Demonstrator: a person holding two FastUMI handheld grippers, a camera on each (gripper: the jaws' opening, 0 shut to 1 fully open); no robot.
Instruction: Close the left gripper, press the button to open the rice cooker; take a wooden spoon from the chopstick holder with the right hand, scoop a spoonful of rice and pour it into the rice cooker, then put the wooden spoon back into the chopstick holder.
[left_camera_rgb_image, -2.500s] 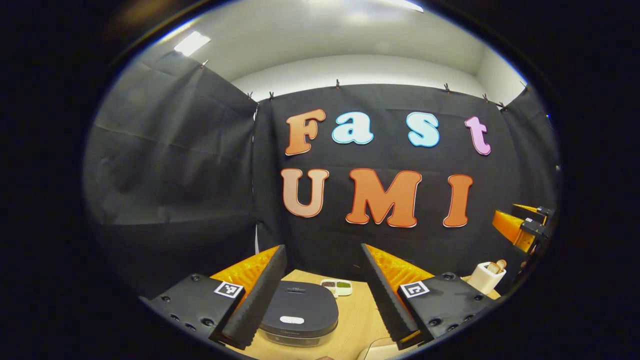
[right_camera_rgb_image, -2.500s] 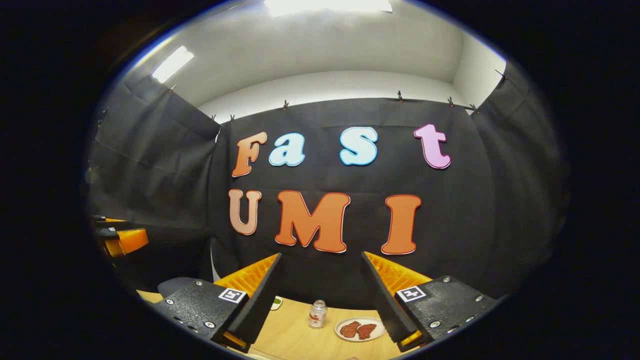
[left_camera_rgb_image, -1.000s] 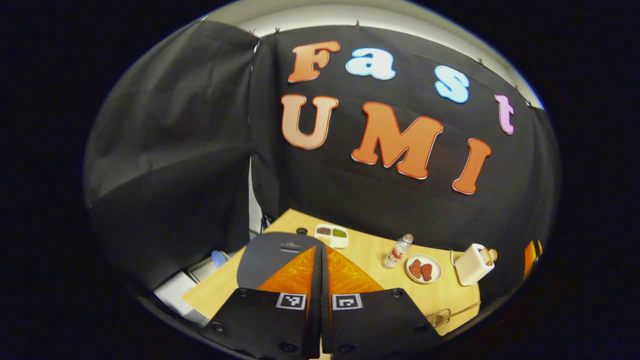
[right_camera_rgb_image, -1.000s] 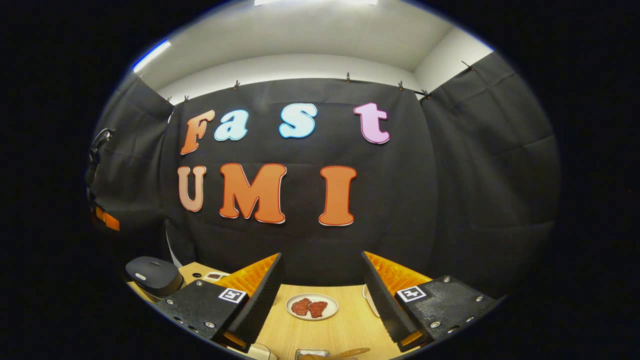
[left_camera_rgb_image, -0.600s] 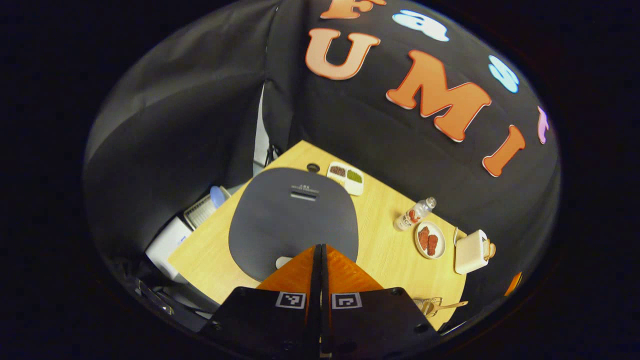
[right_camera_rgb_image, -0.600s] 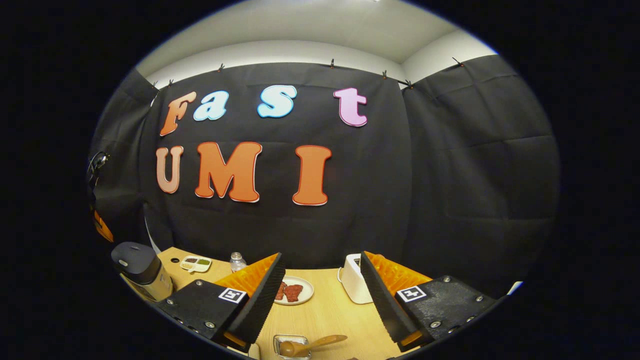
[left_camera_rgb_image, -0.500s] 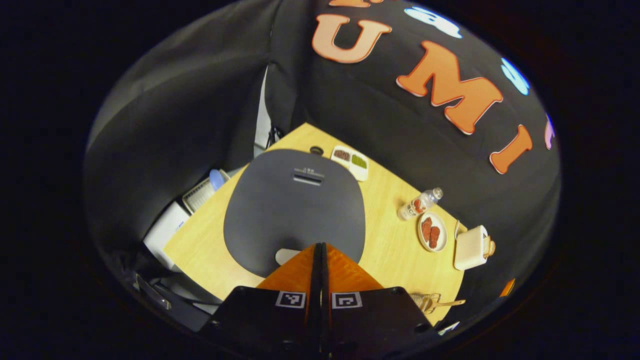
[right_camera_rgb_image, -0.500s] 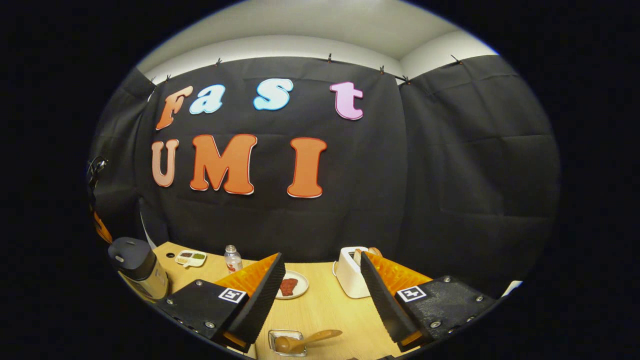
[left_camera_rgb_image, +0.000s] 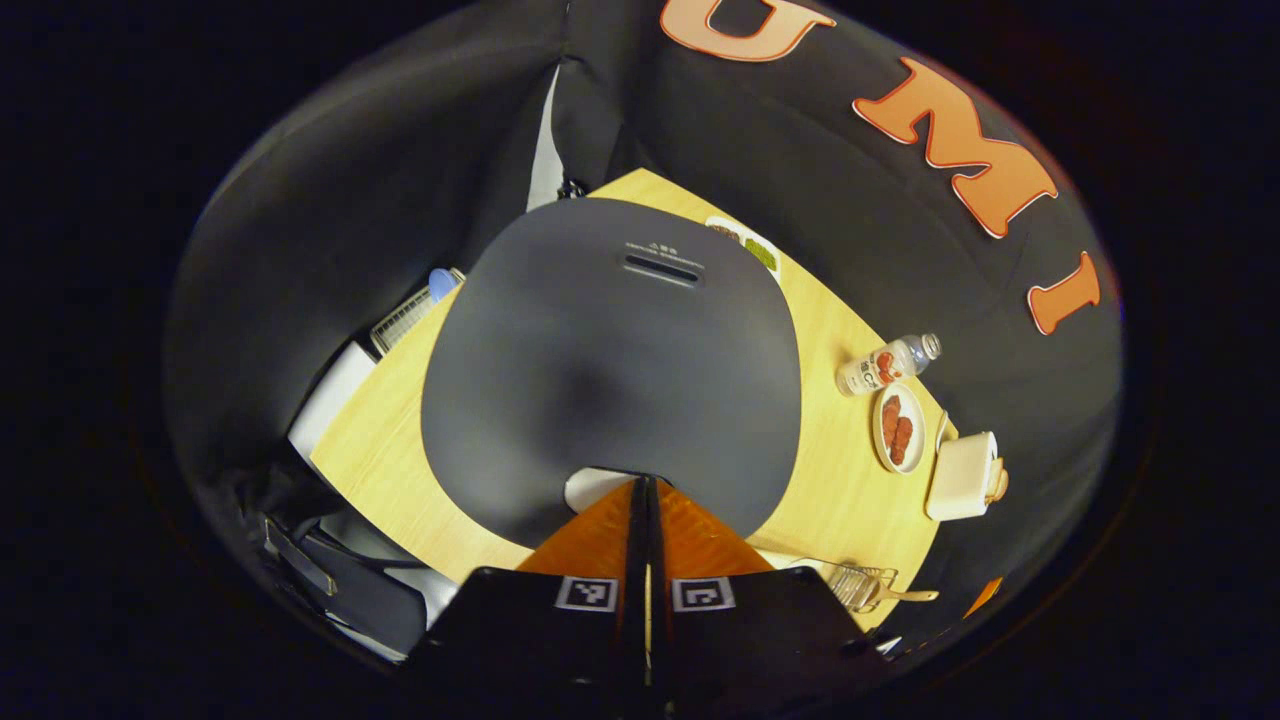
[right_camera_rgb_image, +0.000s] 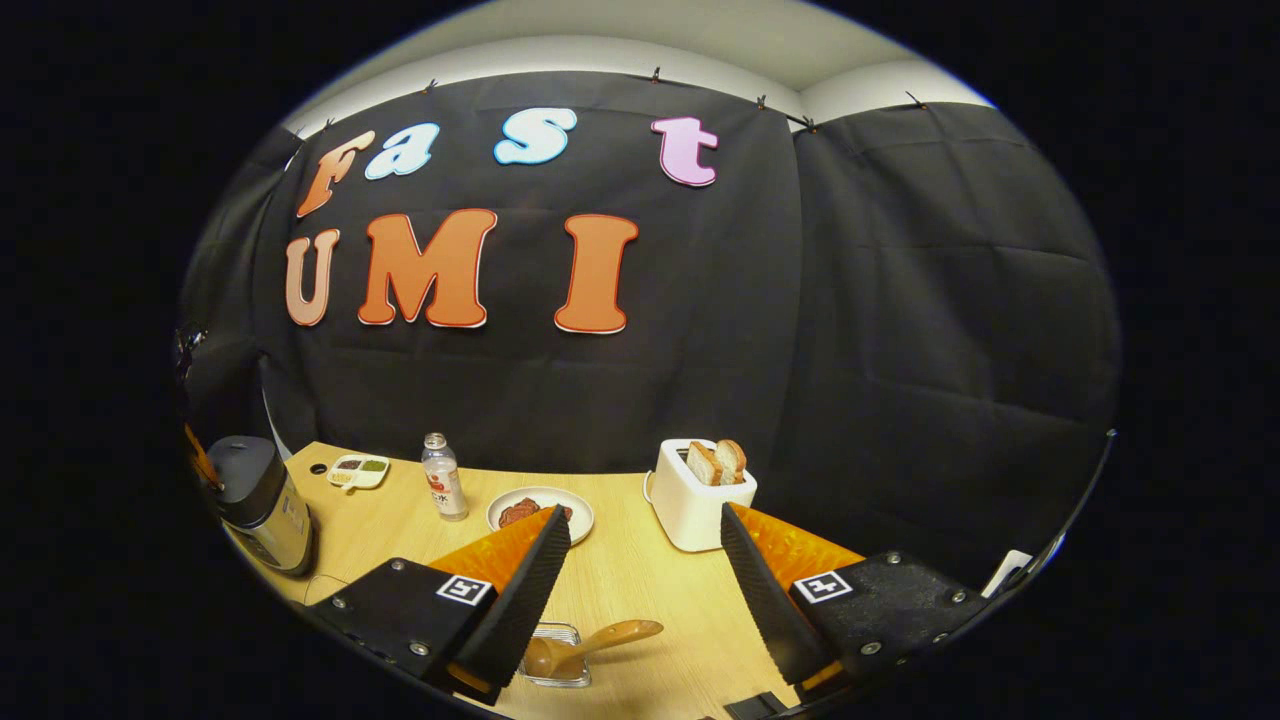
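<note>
The dark grey rice cooker (left_camera_rgb_image: 610, 360) stands below me in the left gripper view, lid down. Its white button (left_camera_rgb_image: 592, 488) sits at the lid's near edge. My left gripper (left_camera_rgb_image: 640, 484) is shut with nothing between its fingers, and its tips are right at the button; contact is unclear. In the right gripper view the cooker (right_camera_rgb_image: 252, 492) stands at the far left of the table. My right gripper (right_camera_rgb_image: 644, 518) hangs open above the table. The wooden spoon (right_camera_rgb_image: 592, 644) lies tilted in a small clear holder (right_camera_rgb_image: 556, 668) below, between the fingers, untouched. The spoon (left_camera_rgb_image: 890, 596) also appears at the lower right.
On the wooden table (right_camera_rgb_image: 640, 590) stand a white toaster (right_camera_rgb_image: 698, 496) holding bread, a plate of meat (right_camera_rgb_image: 540, 514), a small bottle (right_camera_rgb_image: 440, 478) and a two-part sauce dish (right_camera_rgb_image: 358, 468). Black cloth walls close the back and sides. White boxes (left_camera_rgb_image: 330, 395) sit beyond the table's left edge.
My left gripper has shut, tipped downward and come down close over the cooker lid to the button. My right gripper stayed open and swung right and down, bringing the toaster and spoon into view.
</note>
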